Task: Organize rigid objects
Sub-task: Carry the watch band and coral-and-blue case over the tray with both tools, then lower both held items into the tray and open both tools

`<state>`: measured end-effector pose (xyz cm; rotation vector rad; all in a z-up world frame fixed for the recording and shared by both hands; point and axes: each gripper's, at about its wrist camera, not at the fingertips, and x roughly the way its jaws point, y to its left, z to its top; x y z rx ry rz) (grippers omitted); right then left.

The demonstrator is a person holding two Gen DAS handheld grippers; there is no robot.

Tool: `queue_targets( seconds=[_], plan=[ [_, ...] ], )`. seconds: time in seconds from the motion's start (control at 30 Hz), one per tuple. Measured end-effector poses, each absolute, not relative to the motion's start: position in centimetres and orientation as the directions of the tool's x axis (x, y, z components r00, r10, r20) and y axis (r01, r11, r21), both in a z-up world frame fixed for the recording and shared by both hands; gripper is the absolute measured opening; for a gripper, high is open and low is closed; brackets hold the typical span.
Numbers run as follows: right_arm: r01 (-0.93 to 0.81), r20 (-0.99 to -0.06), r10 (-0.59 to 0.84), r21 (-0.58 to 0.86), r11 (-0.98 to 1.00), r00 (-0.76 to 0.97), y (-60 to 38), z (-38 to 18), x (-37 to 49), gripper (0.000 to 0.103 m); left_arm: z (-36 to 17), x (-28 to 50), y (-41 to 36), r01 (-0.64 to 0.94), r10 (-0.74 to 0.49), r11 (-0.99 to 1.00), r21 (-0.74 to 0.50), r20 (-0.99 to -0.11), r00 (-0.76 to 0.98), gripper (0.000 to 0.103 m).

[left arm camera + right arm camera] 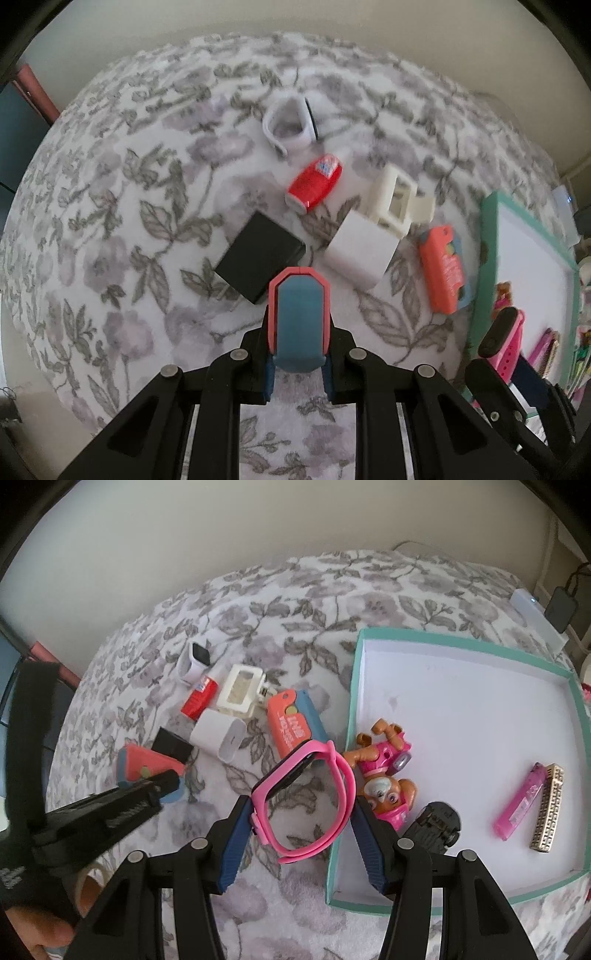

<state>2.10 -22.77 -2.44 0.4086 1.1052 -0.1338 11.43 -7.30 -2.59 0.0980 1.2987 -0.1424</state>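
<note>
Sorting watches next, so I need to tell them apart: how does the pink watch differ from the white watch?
The pink watch is clamped by its band in the right tool, beside the teal box; the white watch lies untouched on the floral cover, at the far end of the clutter. Pink band versus white band. Both have dark screens and closed, looped bands.

Two grippers, both pointing down at the bed

The left gripper [297, 275] has its two fingers [297, 314] pressed flat together, shut tight with nothing between them, and it points steeply down. The right gripper [303, 805] also tips down, with its blue fingers [236, 843] partly apart and squeezing a pink watch band [314, 801] from both sides. In the right wrist view the left gripper shows as a black arm low on the left, and a bit of a person's hand [44, 938] peeks in at the bottom corner.
</note>
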Motion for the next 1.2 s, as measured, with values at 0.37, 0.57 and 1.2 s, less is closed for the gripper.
queue_targets(
  seconds=[0.37,0.57,1.2],
  plan=[
    [0.482,-0.889,-0.075,0.173,0.859,0.452,-29.4,-1.8,0.1,0.057,2.5,9.3,-12.9,0.293,-0.155,0.956,-0.032,-0.899,0.409,0.021],
    [0.618,-0.901,-0.139,0.163,0.769,0.411,-35.0,-3.1,-2.5,0.057,3.2,6.4,-18.9,0.433,-0.212,0.902,0.002,-0.869,0.447,0.021],
    [0.728,-0.911,-0.235,0.096,0.679,0.340,-41.5,-4.8,-5.3,0.058,-1.4,3.8,-28.5,0.585,-0.220,0.810,0.046,-0.901,0.374,0.021]
  ],
)
